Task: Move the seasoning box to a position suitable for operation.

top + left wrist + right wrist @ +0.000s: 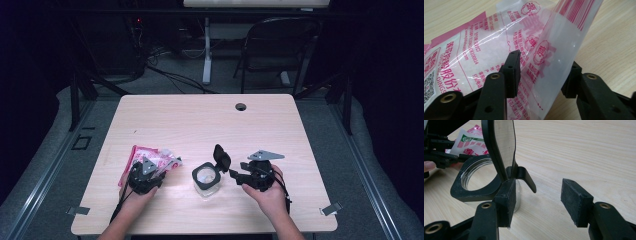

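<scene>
- Black jaws of the left gripper [540, 75] stand apart on either side of a raised fold of a clear plastic pouch [499, 50] printed in pink; one pad lies against the film, the far pad sits just off its edge, so no firm clamp shows.
- Right gripper [536, 200] holds its jaws wide apart with nothing between them; a glass jar [477, 176] with a square black collar stands just beyond its left jaw, and the hinged lid [499, 145] is flipped up.
- From above, the pouch [150, 157] lies under the left gripper [145, 172] on the bench [200, 120], with the jar [206, 177] between the two grippers and the right gripper [240, 175] beside the open lid [221, 157].
- Progress, as a judgement: the jar is open and ready and looks largely empty; the pouch is not yet securely gripped, lifted or brought to the jar mouth.
- Left gripper view gives the pouch's print and what looks like white grain inside; the right gripper view gives the lid hinge and jar rim up close; the high view gives the whole layout.
</scene>
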Motion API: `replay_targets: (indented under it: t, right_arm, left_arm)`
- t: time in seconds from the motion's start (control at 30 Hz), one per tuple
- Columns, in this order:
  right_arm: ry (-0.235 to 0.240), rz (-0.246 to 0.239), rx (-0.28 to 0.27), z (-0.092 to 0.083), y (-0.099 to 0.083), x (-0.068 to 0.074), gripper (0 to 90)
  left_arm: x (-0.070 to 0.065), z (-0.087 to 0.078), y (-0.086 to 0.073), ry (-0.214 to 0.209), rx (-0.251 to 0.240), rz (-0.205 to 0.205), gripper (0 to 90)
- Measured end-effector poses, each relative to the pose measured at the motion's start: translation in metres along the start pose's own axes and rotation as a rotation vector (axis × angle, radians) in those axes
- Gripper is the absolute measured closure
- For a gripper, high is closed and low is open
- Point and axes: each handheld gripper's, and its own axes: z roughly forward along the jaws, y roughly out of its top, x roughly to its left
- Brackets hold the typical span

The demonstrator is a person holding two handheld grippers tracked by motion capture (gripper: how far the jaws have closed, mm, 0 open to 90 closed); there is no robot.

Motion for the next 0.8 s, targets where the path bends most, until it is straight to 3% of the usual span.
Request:
replay_targets:
  t: [0.57,0.8]
  right_arm:
    - [-0.013,0.012,-0.008,-0.006,-0.004,-0.003,45.6]
    - [-0.024,0.02,-0.019,-0.01,-0.007,-0.005,45.6]
  left_arm:
    - [0.008,0.0,0.006,-0.031,0.007,-0.032,73.6]
    - [0.008,0.004,0.011,-0.042,0.031,-0.049,65.9]
